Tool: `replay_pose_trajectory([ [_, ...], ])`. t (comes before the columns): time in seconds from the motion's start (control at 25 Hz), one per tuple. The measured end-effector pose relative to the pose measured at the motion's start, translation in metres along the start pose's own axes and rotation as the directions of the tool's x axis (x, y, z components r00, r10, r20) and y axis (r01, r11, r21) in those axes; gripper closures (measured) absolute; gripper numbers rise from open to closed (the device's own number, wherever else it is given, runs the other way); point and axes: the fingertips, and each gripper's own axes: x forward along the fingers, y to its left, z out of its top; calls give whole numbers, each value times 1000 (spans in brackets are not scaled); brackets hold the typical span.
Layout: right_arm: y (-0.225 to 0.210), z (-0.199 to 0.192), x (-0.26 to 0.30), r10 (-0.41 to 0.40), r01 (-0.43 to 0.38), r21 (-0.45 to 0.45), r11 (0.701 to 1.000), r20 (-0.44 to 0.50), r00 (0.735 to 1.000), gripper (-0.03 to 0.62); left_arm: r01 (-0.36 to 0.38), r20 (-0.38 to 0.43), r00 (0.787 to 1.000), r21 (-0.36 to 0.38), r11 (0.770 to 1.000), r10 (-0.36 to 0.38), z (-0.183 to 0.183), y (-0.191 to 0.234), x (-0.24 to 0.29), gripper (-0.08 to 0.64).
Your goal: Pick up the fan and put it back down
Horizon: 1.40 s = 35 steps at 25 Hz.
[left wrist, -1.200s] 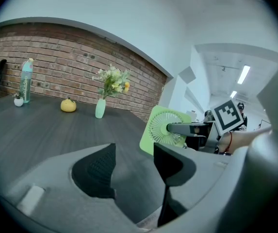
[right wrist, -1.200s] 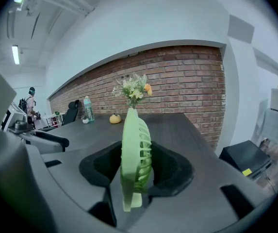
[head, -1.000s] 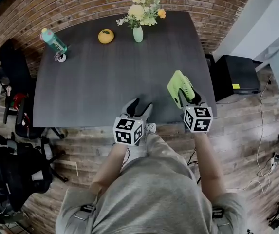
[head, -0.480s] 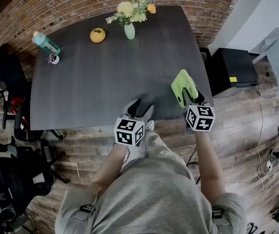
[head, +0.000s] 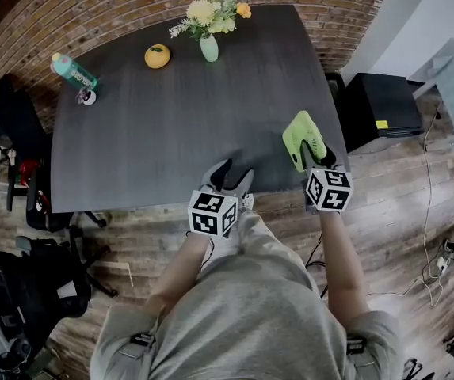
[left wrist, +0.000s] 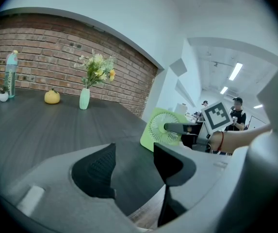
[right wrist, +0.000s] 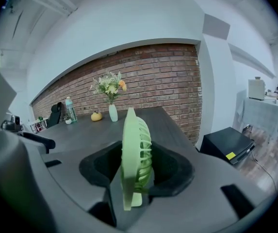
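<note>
The light green fan (head: 300,135) is near the table's right front corner, upright and edge-on between the jaws in the right gripper view (right wrist: 135,154). My right gripper (head: 314,156) is shut on it, one pad on each face. In the left gripper view the fan (left wrist: 160,128) shows its grille, with a black finger (left wrist: 185,128) of the right gripper across it. Its lower edge is close to the tabletop, and whether it touches I cannot tell. My left gripper (head: 231,174) hangs open and empty at the table's front edge (left wrist: 134,165).
On the dark table (head: 171,125) a vase of flowers (head: 209,46), a yellow fruit (head: 157,55) and a teal bottle (head: 71,70) stand along the far side. A black cabinet (head: 377,111) sits right of the table, and black chairs (head: 20,133) stand to the left.
My right gripper has sunk a little with the fan, toward the table's right front corner. The left gripper has barely shifted and stays open.
</note>
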Motion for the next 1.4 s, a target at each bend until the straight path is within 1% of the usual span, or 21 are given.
replay_pose_trajectory([
  [0.2, -6, -6, 0, 13, -13, 33, 999, -5, 1000, 407, 0, -4, 1000, 4, 1000, 0, -1, -1, -1, 327],
  [0.76, -26, -15, 3, -3, 3, 81, 997, -7, 1000, 383, -1, -23, 1000, 10, 1000, 1, -8, -10, 0, 327],
  [1.4, -35, -21, 3, -19, 20, 82, 996, -8, 1000, 373, -13, -21, 1000, 9, 1000, 13, -14, -21, -7, 325],
])
